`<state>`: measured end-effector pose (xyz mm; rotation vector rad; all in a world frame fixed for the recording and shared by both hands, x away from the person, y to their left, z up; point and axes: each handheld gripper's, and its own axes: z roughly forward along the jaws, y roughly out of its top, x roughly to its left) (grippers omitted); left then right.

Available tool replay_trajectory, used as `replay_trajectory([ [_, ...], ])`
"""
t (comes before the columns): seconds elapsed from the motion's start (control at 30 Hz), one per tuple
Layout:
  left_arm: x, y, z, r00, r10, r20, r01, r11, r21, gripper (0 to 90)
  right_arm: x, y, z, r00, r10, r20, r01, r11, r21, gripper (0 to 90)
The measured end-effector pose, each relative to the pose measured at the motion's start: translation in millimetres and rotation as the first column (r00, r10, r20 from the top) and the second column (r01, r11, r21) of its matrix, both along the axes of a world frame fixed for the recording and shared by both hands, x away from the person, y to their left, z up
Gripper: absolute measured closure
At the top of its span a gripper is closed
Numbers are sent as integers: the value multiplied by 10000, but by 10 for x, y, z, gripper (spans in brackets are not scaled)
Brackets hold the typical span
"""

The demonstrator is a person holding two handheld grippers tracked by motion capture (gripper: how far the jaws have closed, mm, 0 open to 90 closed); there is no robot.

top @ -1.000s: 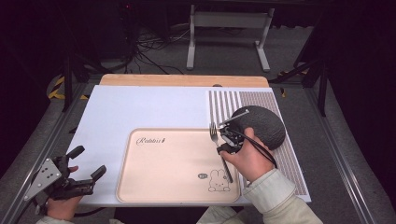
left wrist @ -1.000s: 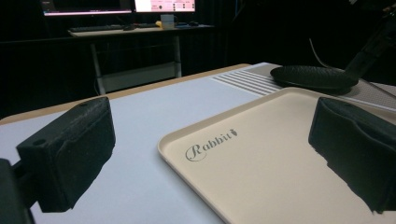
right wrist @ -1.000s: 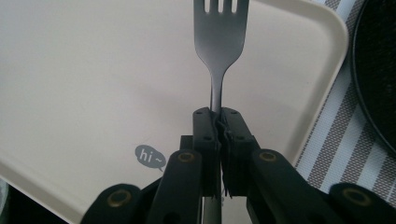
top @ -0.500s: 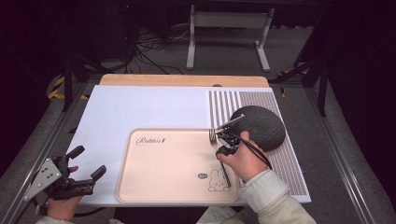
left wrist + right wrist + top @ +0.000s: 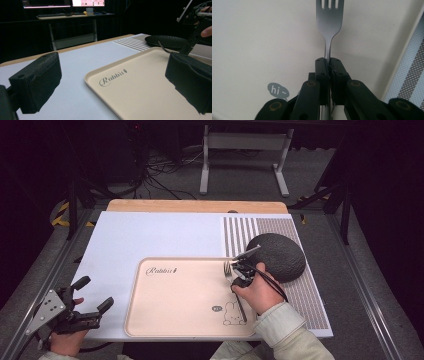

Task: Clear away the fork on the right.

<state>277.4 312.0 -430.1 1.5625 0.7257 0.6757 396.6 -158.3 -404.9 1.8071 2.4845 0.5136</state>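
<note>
The right gripper (image 5: 235, 272) is clamping a single metal fork (image 5: 234, 285) by its handle, jaws pressed nearly together around the thin stem. In the high view this gripper is sitting over the right edge of the beige tray (image 5: 175, 320), with the fork's tines pointing toward the far edge of the table (image 5: 150, 235) and its handle running back toward the near edge, beside the printed rabbit. The right gripper view is giving what the high view cannot: the fork (image 5: 329, 22) seen close, its tines at the top over the tray's pale surface (image 5: 249, 37), the stem disappearing between the closed jaws, and a small grey "hi" speech bubble (image 5: 278, 90) printed near the jaws. The striped mat (image 5: 412, 70) is showing along that view's right edge.

The left gripper (image 5: 87, 297) is resting at the near left corner of the table, jaws standing wide apart and holding nothing. Its own view is looking low across the table, showing the tray's raised rim (image 5: 100, 82) and the "Rabbit" lettering, the dark round plate (image 5: 167, 40) lying flat beyond the tray, and the fork (image 5: 163, 47) slanting down toward the tray's far side under the right gripper (image 5: 187, 45).

Counting: one tray, one fork, one dark plate (image 5: 277, 256) on the striped mat (image 5: 310, 295) at the table's right side, two grippers.
</note>
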Motion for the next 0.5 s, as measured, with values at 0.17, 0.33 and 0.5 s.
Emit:
replay_trajectory([
  [0.17,0,0,0,10000,8,-1,-8,10000,4,12,19,5,-51,9999,-127,-51,127,9999,-37,857],
  [0.33,0,0,0,10000,6,4,-6,10000,6,12,43,9,-100,9998,-163,-150,161,9998,-128,856],
  [0.5,-1,-2,0,10000,9,8,-9,10000,-16,12,54,12,-128,9996,-218,-201,214,9996,-202,855],
])
